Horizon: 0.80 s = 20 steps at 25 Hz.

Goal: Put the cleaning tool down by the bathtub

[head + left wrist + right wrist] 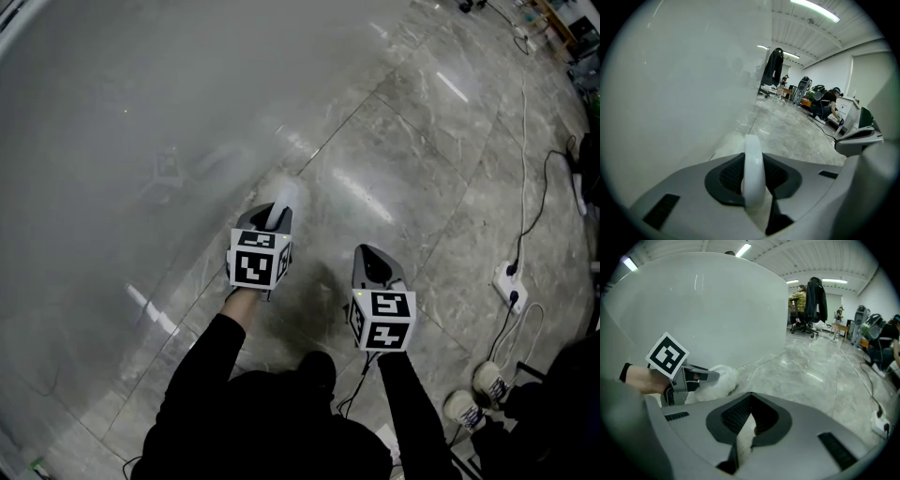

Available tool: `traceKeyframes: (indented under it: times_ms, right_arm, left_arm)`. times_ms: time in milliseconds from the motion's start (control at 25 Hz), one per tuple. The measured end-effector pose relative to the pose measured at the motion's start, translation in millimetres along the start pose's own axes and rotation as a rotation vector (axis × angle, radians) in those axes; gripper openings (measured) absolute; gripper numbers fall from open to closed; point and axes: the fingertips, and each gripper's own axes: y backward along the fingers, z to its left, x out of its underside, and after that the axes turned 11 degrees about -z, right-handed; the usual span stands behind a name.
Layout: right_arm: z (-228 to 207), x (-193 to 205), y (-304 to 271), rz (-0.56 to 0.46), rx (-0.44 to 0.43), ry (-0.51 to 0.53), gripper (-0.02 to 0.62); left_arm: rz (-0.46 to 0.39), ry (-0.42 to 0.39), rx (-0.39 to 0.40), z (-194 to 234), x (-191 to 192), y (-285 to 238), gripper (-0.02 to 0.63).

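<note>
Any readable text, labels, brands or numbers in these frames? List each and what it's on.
No readable text in any view.
Marker cube at left: black-and-white square pattern only, no letters or digits.
Marker cube at right: the same, pattern only.
Shoes: dark marks, too small to read.
Power strip: no print can be made out.

Grey marble floor (422, 187), white power strip (511, 286), shoes (490, 382), hanging black jacket (772, 65)
</note>
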Motion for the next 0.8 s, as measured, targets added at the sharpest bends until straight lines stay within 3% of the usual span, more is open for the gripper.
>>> traceKeyframes:
  times_ms: [800]
  right_arm:
    - [-4.9, 1.1, 4.1, -0.006, -0.004, -0.006, -0.002]
  left_arm:
    - [0.01, -0.004, -0.02, -6.1, 8.5, -5.4, 0.1]
